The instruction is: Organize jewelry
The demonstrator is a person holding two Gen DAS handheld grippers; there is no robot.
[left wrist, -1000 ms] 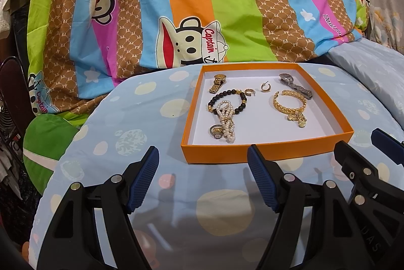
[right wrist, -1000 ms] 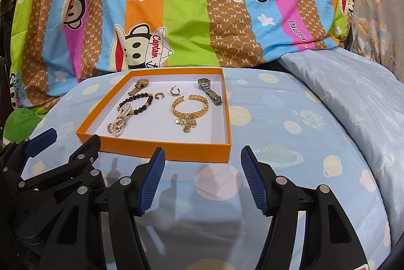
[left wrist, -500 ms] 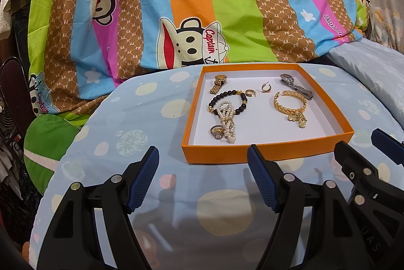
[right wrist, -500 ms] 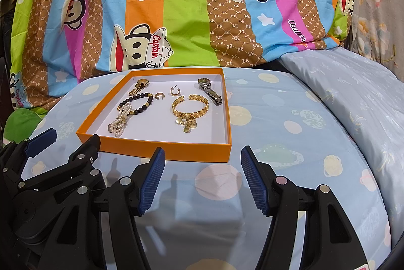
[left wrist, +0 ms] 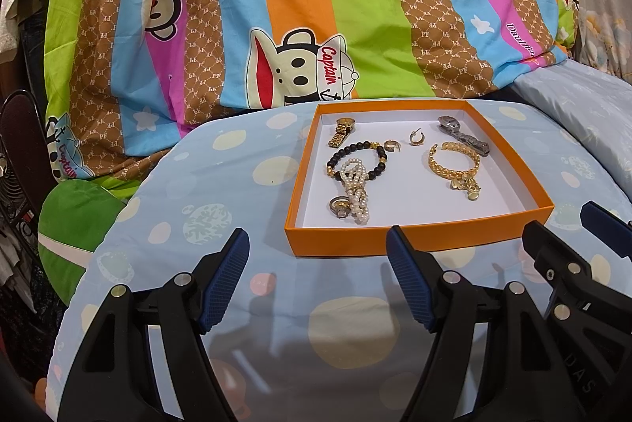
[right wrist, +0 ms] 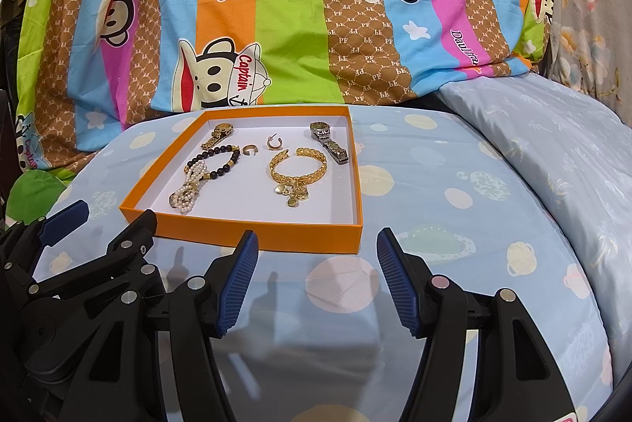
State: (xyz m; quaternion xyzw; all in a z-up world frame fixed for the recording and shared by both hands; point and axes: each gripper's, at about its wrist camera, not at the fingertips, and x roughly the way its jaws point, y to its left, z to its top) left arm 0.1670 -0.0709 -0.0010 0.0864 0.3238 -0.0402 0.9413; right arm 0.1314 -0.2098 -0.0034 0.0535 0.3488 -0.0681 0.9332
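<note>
- Tangling is looking like the chief hazard: in the orange tray (left wrist: 414, 244) on the bed (left wrist: 221, 209), a pearl strand (left wrist: 355, 189) is lying across the black bead bracelet (left wrist: 355, 161) near the tray's left wall, with a ring (left wrist: 339, 205) touching the pearls toward the front-left corner. Lifting one could be dragging the others along.
- The gold charm bracelet (right wrist: 299, 167) is sitting toward the tray's right side, its charms trailing toward the front wall; a pinch on the charms alone could be letting the band swing and slip.
- Two small hoop earrings (right wrist: 273, 143) are lying between the watches near the back wall, probably slim enough to be escaping wide jaws.
- A gold watch (left wrist: 342, 132) is resting at the back-left corner, a silver watch (right wrist: 328, 141) at the back-right corner.
- The light tray is sitting on soft bedding; a nudge against its front wall could be shifting or tipping it.
- The left gripper (left wrist: 318, 280) is hovering just short of the tray's front wall, jaws spread wide and gripping nothing.
- The right gripper (right wrist: 316, 280) is hovering beside it, near the tray's front-right corner, jaws likewise spread and unladen.
</note>
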